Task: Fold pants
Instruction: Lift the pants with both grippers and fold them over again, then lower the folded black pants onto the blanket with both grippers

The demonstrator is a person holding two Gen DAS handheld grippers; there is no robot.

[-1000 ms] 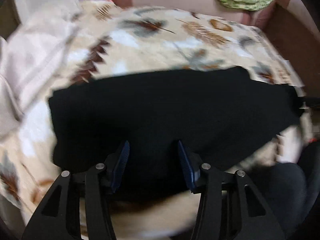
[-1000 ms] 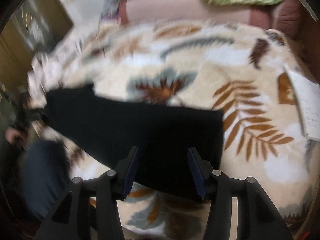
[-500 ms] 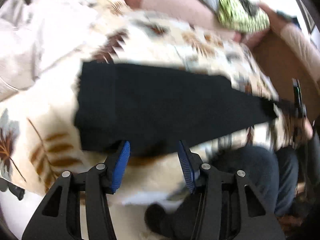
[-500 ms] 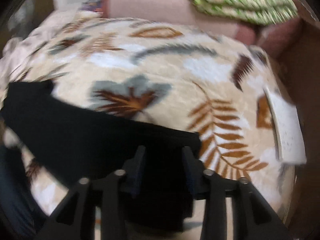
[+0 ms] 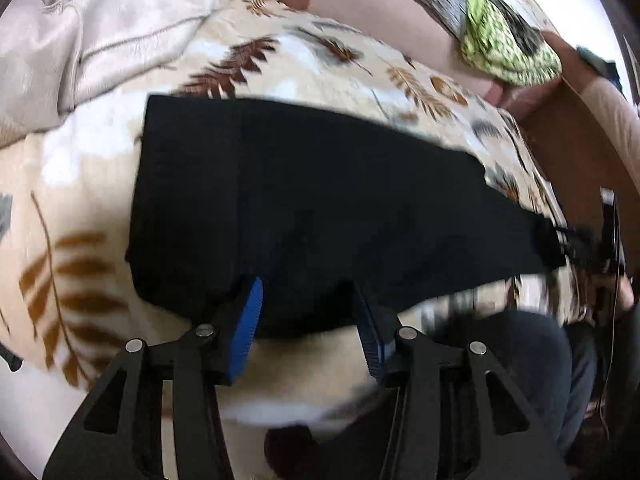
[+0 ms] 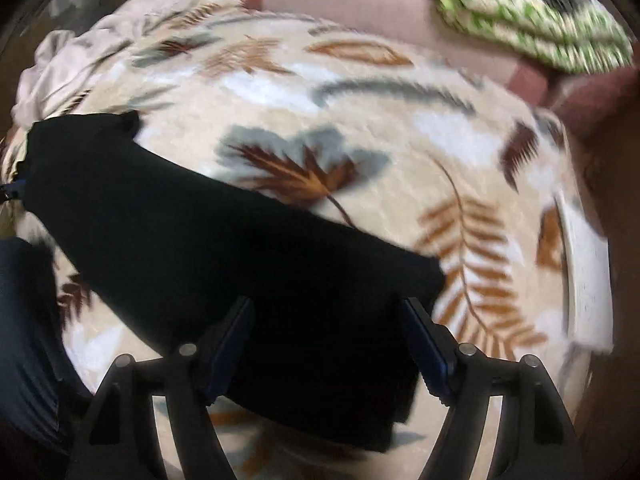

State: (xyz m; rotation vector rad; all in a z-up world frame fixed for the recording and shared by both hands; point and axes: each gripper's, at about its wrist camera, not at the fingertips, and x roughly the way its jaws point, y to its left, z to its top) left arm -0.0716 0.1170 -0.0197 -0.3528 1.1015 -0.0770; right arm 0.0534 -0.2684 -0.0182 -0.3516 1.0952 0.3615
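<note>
Black pants (image 5: 320, 208) lie flat in a long strip on a leaf-patterned blanket (image 5: 320, 64), wide end at the left, narrow end at the right. My left gripper (image 5: 308, 300) hovers over their near edge, blue pads apart and closing slightly, not pressing on the cloth. In the right wrist view the pants (image 6: 200, 248) run from upper left to lower right. My right gripper (image 6: 326, 312) is over that lower right end. Its jaws are opening wide, and the fabric lies below the gap without being pinched.
A crumpled cream quilt (image 5: 100, 32) lies at the far left of the bed. A pink cushion (image 5: 380, 20) and a green patterned cloth (image 5: 504, 52) are at the back. A white sheet (image 6: 588, 280) lies at the right edge. A person's dark-trousered legs (image 5: 520, 352) stand by the near edge.
The right gripper's jaws have spread much wider over the pants' end. The left gripper has drawn back from the pants' middle to their near edge and has rolled.
</note>
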